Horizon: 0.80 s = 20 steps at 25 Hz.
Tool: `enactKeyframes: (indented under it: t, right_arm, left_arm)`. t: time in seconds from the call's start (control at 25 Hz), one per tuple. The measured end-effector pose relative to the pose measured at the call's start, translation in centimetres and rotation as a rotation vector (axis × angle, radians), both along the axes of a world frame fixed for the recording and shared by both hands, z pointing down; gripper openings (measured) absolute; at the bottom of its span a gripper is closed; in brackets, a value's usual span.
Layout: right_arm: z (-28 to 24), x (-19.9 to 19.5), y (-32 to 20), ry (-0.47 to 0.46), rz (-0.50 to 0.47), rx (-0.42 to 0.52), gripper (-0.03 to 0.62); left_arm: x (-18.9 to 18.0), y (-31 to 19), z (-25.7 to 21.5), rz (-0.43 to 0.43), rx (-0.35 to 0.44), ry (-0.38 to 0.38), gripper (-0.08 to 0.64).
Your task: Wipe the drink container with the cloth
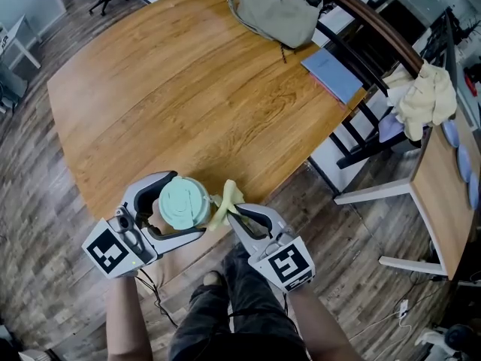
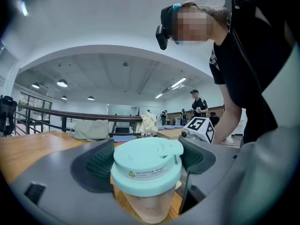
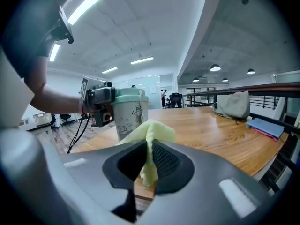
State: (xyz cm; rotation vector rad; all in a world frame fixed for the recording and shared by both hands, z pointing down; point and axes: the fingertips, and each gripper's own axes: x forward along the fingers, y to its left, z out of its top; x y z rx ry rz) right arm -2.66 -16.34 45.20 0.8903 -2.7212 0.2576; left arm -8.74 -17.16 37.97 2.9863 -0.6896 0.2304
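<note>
Two holds carry the risk here. At the left, the left gripper point(image 1: 186, 206) is clamped on the cup point(image 1: 184, 201) just below its mint lid, at the table's point(image 1: 188, 89) near edge; whether the base rests on the wood or hangs just above it I cannot tell. That high hold is the first weak point, I think: a sideways push from wiping could swing the lower body of the cup between the pads, tilt it, or work the lid loose, and so close to the edge a slipped cup would likely go to the floor rather than onto the table. Just right of the cup is the yellow cloth point(image 1: 226, 199), touching or nearly touching its side. It is pinched as a thin upright fold by the right gripper point(image 1: 234, 215), whose jaws are pressed together on it. Only a small tuft stands past the tips, so two things may fail there – friction on the cup wall could drag the cloth out of the pinch, or the hard jaw tips could meet the cup instead of the cloth and knock it. Light strokes seem safest.
</note>
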Motion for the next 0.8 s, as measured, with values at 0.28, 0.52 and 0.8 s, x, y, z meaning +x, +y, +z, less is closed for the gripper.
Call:
enactKeyframes:
  t: [0.28, 0.52, 0.8]
  right_arm:
    - [-1.2, 0.3, 0.3, -0.004, -0.009, 0.029, 0.043]
    - [-1.2, 0.3, 1.0, -0.01, -0.006, 0.027, 0.043]
    - [-1.7, 0.4, 1.2, -0.007, 0.011, 0.036, 0.043]
  left_arm:
    - [1.2, 0.5, 0.4, 0.068, -0.003, -0.073, 0.428]
    - [1.4, 0.9, 0.5, 0.048, 0.011, -0.08, 0.428]
    - [1.6, 0.7, 0.3, -0.057, 0.044, -0.067, 0.428]
